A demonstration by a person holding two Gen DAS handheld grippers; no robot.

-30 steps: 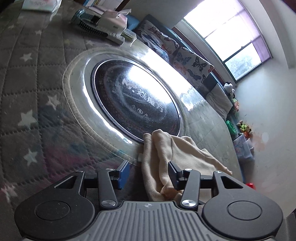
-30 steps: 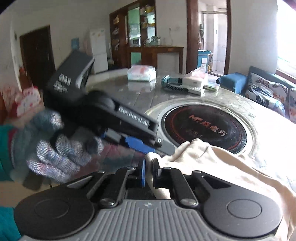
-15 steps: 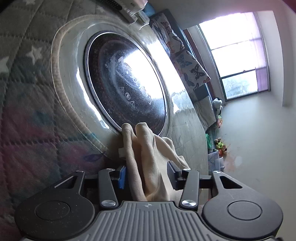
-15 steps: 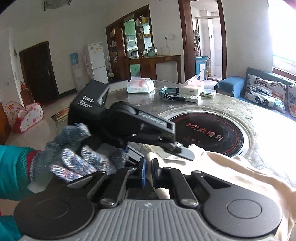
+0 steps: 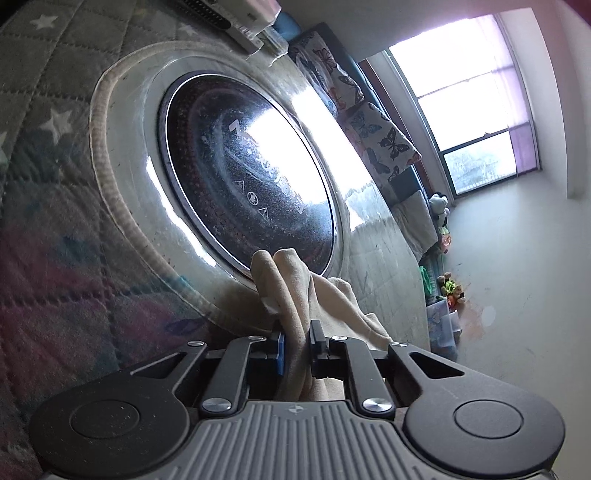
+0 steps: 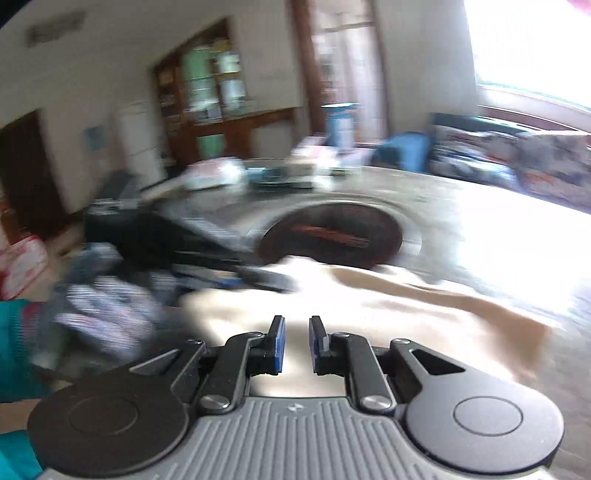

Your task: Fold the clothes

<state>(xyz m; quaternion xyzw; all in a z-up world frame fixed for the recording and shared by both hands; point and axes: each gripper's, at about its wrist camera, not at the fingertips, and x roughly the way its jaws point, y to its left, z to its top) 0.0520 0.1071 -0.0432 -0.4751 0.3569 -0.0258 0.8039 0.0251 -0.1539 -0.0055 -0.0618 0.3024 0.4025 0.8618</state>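
A beige garment (image 5: 295, 280) lies bunched at the near rim of the table's round black glass hob (image 5: 243, 177). My left gripper (image 5: 297, 345) is shut on a thick fold of it, which rises between the fingers. The right wrist view is motion-blurred. There the same garment (image 6: 369, 302) spreads pale across the table in front of my right gripper (image 6: 297, 343), whose blue-padded fingers stand slightly apart with no fold pinched between them. The left gripper (image 6: 192, 236) and a gloved hand (image 6: 103, 306) holding it show at the left of that view.
A quilted star-pattern cover (image 5: 55, 221) lies over the table left of the hob. A box and a brush (image 5: 236, 14) sit at the far edge. Beyond the table are a sofa with butterfly cushions (image 5: 369, 129) and a window.
The left gripper has shut on the garment's fold, having stood open around it. The right gripper's fingers have parted off the cloth edge, and that view has swung and blurred.
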